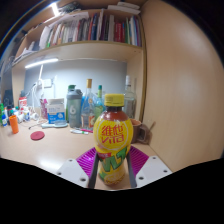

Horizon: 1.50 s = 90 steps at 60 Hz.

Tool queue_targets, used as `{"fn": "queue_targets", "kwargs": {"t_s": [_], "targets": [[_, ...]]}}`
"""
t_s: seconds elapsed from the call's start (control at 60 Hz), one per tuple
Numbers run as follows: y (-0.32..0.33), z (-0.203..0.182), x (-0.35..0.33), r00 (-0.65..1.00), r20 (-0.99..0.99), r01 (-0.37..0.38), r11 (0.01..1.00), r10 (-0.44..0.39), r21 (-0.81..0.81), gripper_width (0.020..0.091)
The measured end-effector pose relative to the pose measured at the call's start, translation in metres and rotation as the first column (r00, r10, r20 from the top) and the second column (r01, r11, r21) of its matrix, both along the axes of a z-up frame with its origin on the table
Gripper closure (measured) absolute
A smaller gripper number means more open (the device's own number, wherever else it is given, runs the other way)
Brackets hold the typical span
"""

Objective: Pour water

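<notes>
A yellow lemon-tea bottle point(113, 140) with a yellow cap and a red and green label stands upright between my fingers. My gripper point(113, 166) is shut on it: the dark fingers press on its lower body from both sides, and the magenta pads point(90, 161) flare out at either side. The bottle's base sits low between the fingers, and I cannot tell whether it touches the light wooden desk point(45, 148). Just behind the bottle on the right is a small dark brownish object point(141, 129), mostly hidden.
At the back of the desk stand several bottles point(88, 101), a white box point(57, 111) and small items, with a red lid point(37, 135) nearer. A shelf of books point(90, 28) runs above. A tall wooden panel point(185, 80) closes the right side.
</notes>
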State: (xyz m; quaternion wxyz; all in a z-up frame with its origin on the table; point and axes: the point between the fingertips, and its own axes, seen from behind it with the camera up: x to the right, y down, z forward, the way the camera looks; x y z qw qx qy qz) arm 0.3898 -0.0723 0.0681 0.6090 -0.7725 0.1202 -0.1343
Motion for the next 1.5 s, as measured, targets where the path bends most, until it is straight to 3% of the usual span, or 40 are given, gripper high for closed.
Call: {"fn": "queue_targets", "kwargs": {"t_s": [0.183, 0.367, 0.533, 0.7, 0.8, 0.9, 0.983, 1.117, 1.233, 1.5], "targets": [[0.002, 0.002, -0.018, 0.997, 0.044, -0.062, 0.997, 0.060, 0.036, 0.0741], [0.014, 0.016, -0.057, 0.988, 0.081, -0.134, 0.990, 0.130, 0.045, 0.0769], [0.059, 0.092, -0.128, 0.899, 0.370, -0.249, 0.969, 0.233, -0.006, 0.0769], [0.132, 0.170, -0.246, 0.574, 0.771, -0.292, 0.948, 0.277, -0.123, 0.0769], [0.184, 0.186, -0.312, 0.306, 0.905, -0.270, 0.939, 0.295, -0.214, 0.0771], [0.228, 0.174, -0.359, 0.022, 0.960, -0.161, 0.948, 0.281, -0.274, 0.0773], [0.252, 0.157, -0.391, -0.248, 0.923, -0.076, 0.944, 0.293, -0.320, 0.0772], [0.269, 0.143, -0.426, -0.542, 0.794, -0.013, 0.942, 0.276, -0.336, 0.0772], [0.275, 0.137, -0.439, -0.650, 0.712, 0.022, 0.943, 0.266, -0.332, 0.0772], [0.280, 0.134, -0.438, -0.676, 0.686, 0.039, 0.943, 0.268, -0.330, 0.0771]]}}
